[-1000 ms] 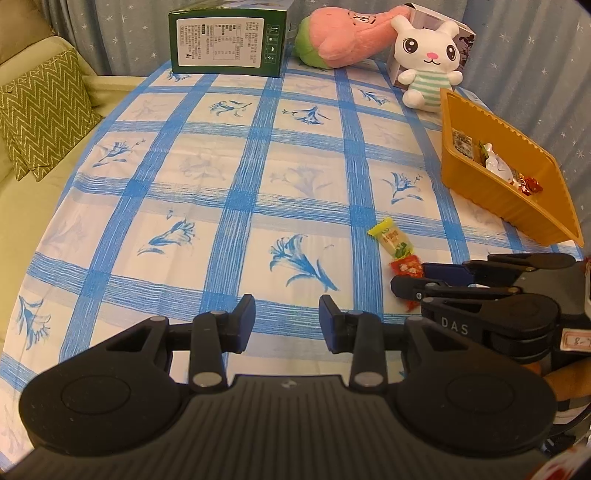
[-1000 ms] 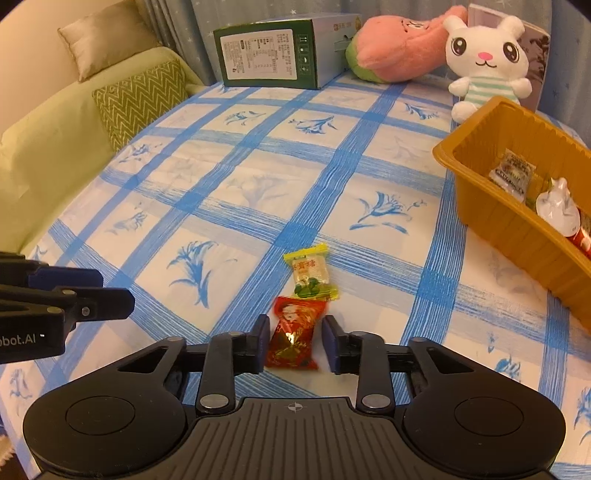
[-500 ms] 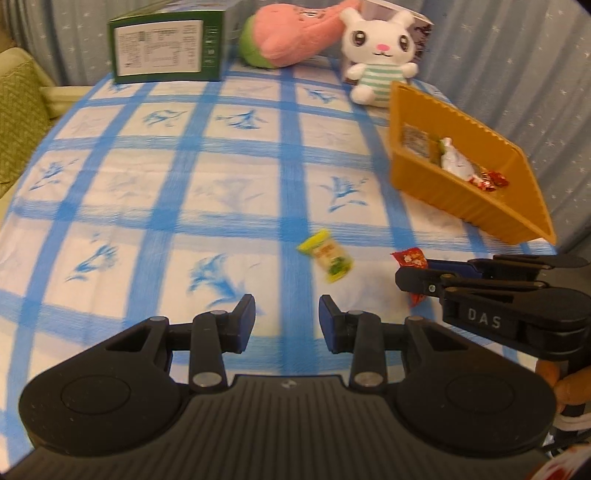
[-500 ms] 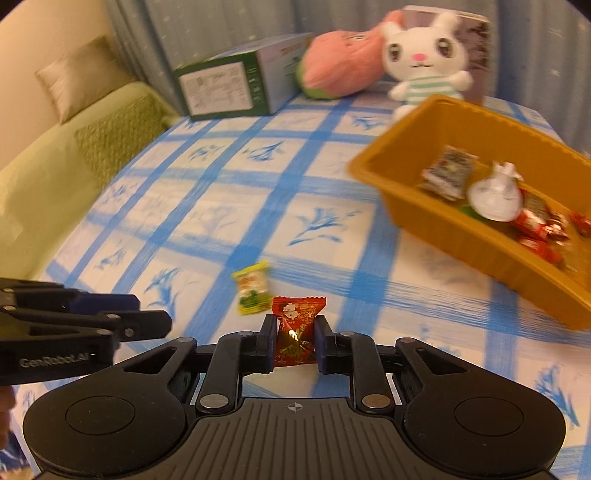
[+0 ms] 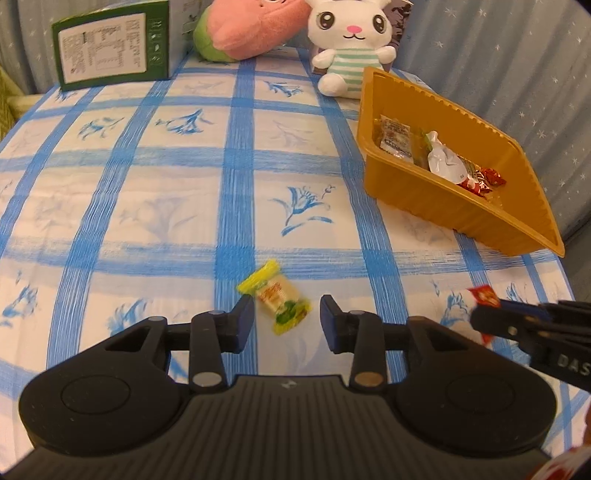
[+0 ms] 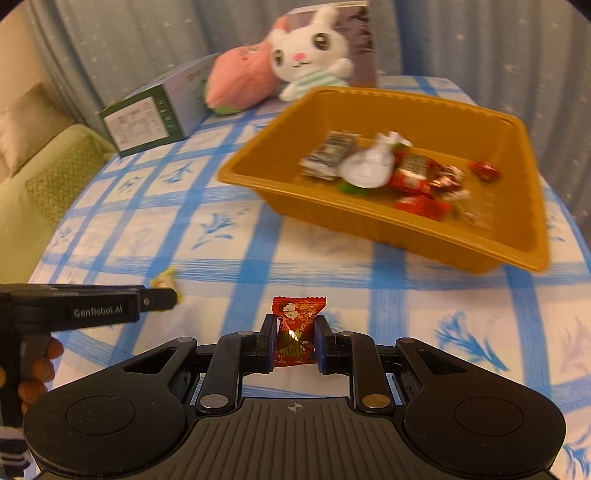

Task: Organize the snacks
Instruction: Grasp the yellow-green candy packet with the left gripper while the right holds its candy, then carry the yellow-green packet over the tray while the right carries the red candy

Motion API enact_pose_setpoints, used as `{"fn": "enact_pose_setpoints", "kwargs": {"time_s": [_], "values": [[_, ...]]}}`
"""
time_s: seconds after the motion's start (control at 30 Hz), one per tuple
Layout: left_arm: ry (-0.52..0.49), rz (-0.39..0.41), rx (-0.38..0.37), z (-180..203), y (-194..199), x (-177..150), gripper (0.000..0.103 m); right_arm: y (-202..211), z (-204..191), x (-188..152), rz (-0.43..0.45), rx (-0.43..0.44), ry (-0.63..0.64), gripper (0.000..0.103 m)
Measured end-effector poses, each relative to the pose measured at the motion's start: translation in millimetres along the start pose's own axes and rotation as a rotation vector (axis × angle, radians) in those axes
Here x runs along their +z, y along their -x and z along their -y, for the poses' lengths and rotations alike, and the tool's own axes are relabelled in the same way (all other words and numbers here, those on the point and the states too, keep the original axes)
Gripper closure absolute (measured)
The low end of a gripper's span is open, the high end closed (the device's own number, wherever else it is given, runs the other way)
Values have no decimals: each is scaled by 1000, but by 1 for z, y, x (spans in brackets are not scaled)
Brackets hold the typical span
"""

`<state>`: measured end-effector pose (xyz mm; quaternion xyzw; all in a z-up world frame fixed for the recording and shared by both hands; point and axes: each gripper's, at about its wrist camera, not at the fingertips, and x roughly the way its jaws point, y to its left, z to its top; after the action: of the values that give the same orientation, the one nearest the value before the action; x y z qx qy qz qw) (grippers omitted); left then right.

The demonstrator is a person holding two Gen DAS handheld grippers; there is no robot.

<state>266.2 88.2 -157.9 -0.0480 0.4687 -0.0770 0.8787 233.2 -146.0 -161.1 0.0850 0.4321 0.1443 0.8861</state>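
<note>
A: Right gripper (image 6: 294, 341) — state?
B: Fingers (image 6: 266, 343) nearly closed, clamped on a red candy (image 6: 295, 334). Wrapper stands upright betw. the pads, top edge sticking out above them, held off the tabletop (image 6: 332, 273).

A: And the left gripper (image 5: 286, 319)?
B: Fingers (image 5: 242, 319) partly open, nothing gripped. A yellow candy (image 5: 279, 301) lies on the cloth betw. the tips in the left wrist view — pads not touching it. It sits tilted, yellow crimp toward the far left, green end toward the gripper.

A: Where's the tray?
B: Orange tray (image 6: 369, 216) ahead of the right gripper, on the far right part of the tabletop, w/ several wrapped snacks in it: a white packet (image 6: 365, 166), red ones (image 6: 415, 171), a greyish sachet (image 6: 328, 155). Blurred in the right wrist view, sharper in the left one.

A: Anything else on the tabletop?
B: At the back edge — a green box (image 5: 114, 44), a pink plush (image 5: 251, 26) and a white bunny (image 5: 349, 40) just beside the tray's far corner. Blue-checked cloth w/ flower print covers the top. Curtain (image 5: 498, 55) behind, sofa (image 6: 33, 195) w/ cushions to the left.

A: Grippers close together?
B: Side by side; each shows at the edge of the other's view. A hand (image 6: 37, 369) is on the left one's grip.
</note>
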Motion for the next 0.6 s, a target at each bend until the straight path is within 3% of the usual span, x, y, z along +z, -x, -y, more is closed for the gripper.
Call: {"fn": "enact_pose_setpoints", "kwargs": {"time_s": [0.3,0.6], "values": [[-74,-3,29,13,-15,8,69,16,20,-9,10,-43,-61,82],[-96,-9,38,10,-13,7,83,21,22,-13,10,-43,-65,82]]}}
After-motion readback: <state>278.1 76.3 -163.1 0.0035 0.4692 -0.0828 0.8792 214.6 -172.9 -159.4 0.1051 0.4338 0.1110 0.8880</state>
